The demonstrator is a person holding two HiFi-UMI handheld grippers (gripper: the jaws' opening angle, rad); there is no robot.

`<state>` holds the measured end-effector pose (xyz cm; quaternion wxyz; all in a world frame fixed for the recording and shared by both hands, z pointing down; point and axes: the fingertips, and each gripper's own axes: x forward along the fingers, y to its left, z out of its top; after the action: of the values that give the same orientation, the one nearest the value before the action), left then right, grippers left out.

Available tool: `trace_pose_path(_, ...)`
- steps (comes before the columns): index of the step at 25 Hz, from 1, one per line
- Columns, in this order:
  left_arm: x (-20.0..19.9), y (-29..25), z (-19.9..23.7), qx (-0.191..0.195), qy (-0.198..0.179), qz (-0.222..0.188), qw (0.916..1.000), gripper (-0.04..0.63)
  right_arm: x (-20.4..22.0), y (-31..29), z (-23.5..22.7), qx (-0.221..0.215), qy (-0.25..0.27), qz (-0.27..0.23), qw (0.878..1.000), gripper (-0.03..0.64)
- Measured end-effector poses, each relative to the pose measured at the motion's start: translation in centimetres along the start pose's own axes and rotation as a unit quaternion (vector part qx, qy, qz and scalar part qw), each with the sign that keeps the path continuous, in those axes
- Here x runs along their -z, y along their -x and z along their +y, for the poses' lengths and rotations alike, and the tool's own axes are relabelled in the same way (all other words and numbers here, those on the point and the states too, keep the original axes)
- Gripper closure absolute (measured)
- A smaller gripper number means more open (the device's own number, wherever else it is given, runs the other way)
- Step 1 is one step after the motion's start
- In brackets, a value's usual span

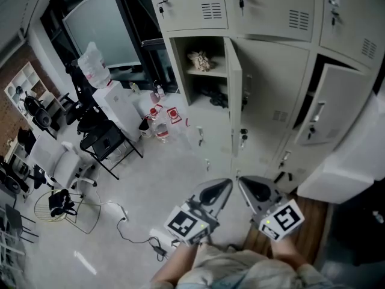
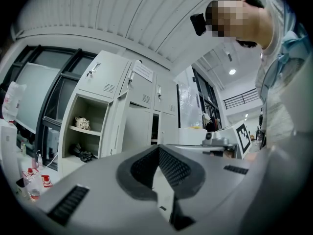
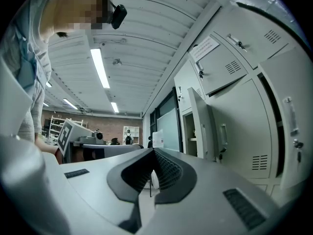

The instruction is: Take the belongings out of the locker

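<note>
So, both of mine are sitting low in front of the locker bank [image 1: 277, 71], well apart from anything inside. The left hand-held gripper [image 1: 224, 185] has its jaws pressed together with nothing between them, and it's the same story for the right hand-held gripper [image 1: 243, 183]. The open locker [image 1: 179, 71] has its door [image 1: 236, 95] swung out toward me. On its upper shelf [image 1: 207, 73] there's a pale lumpy thing [image 1: 199, 59], and below it a dark bundle [image 1: 215, 96] — can't tell what either one is. Some bottles [image 1: 160, 127] stand on the floor [image 1: 150, 179] to the locker's left.
</note>
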<state>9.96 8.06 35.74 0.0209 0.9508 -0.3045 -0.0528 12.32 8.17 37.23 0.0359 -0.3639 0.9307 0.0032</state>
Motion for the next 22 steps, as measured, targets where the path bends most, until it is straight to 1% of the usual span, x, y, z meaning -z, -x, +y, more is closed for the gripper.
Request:
trace_pose_path(2,-0.1,-0.2,0.1,-0.003,-0.003,-0.002,1.0,0.592,-0.1,-0.2,0.1,-0.016,-0.012,-0.002,1.0,0.614)
trace_pose_path(4,-0.2,-0.4,0.5,-0.009,-0.008,-0.003,0.9999,0.592,0.1,-0.4,-0.1,-0.026,0.002,0.007,1.0,0.614)
trace_pose_path(7,-0.3,-0.5,1.1,-0.018,-0.017,0.001,0.9997,0.592,0.3,-0.9,-0.5,-0.027,0.025,0.017,0.999,0.614)
trace_pose_path(12,-0.4,-0.2,2.6,-0.03,-0.02,-0.005,0.9993,0.592,0.8,-2.1,-0.8,-0.033,0.026,0.024,0.999,0.614)
trace_pose_path(18,-0.3,-0.6,5.6,-0.023,-0.024,-0.006,0.9994,0.592,1.0,-4.7,-2.0,-0.021,0.009,0.022,1.0,0.614)
trace_pose_path(22,-0.7,-1.1,8.8,-0.019,-0.03,-0.006,0.9994,0.592,0.9,-7.7,-3.4,-0.012,0.019,0.019,1.0,0.614)
